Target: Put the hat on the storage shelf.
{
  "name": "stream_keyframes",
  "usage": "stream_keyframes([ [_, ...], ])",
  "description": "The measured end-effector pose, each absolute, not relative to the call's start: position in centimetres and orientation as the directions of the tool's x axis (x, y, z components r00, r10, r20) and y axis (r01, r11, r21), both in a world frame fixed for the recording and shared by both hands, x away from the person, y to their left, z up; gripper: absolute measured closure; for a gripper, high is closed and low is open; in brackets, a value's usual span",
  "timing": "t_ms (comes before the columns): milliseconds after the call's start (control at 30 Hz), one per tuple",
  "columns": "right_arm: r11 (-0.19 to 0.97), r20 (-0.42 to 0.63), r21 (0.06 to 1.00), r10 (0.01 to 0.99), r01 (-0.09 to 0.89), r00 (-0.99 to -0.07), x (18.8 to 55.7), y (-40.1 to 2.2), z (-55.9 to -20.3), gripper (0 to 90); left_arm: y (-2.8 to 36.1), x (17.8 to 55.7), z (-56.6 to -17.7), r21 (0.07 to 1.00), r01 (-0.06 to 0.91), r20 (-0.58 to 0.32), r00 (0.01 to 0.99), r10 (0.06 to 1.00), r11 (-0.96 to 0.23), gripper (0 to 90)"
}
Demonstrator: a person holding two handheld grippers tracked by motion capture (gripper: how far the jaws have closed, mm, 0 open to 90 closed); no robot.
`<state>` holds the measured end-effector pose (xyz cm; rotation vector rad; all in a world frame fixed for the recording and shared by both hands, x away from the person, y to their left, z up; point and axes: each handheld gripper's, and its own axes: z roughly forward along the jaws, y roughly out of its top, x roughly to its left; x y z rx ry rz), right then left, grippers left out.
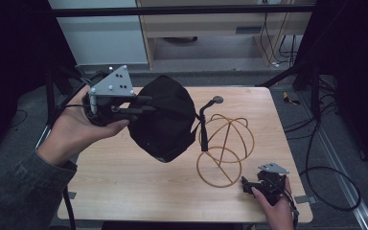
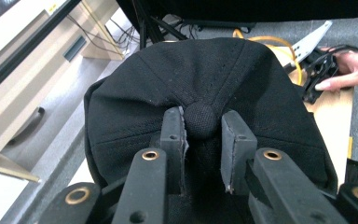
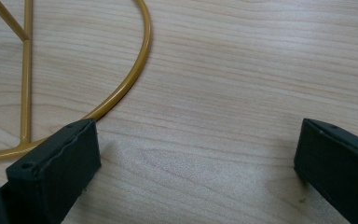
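High view: black cap (image 1: 165,120) was gripped by its top button in the left gripper (image 1: 139,106), held above the table (image 1: 124,182) beside the wire stand (image 1: 225,148), presumably for hanging; right gripper (image 1: 247,184) was rested released.

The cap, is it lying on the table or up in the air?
In the air. The left gripper is shut on the cap at its top button, and it hangs above the table, beside the wire stand.
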<state>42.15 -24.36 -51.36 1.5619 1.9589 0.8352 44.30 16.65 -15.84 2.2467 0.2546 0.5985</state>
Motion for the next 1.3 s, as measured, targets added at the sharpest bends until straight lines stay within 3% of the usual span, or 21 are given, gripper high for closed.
stream_keyframes([
  [1300, 0.152, -0.001, 0.723, 0.976, 0.674, -0.22, 42.1, -24.3, -51.4, 0.4, 11.9, 43.0, -13.9, 0.688, -0.085, 0.393, 0.878, 0.272, -0.72, 73.4],
])
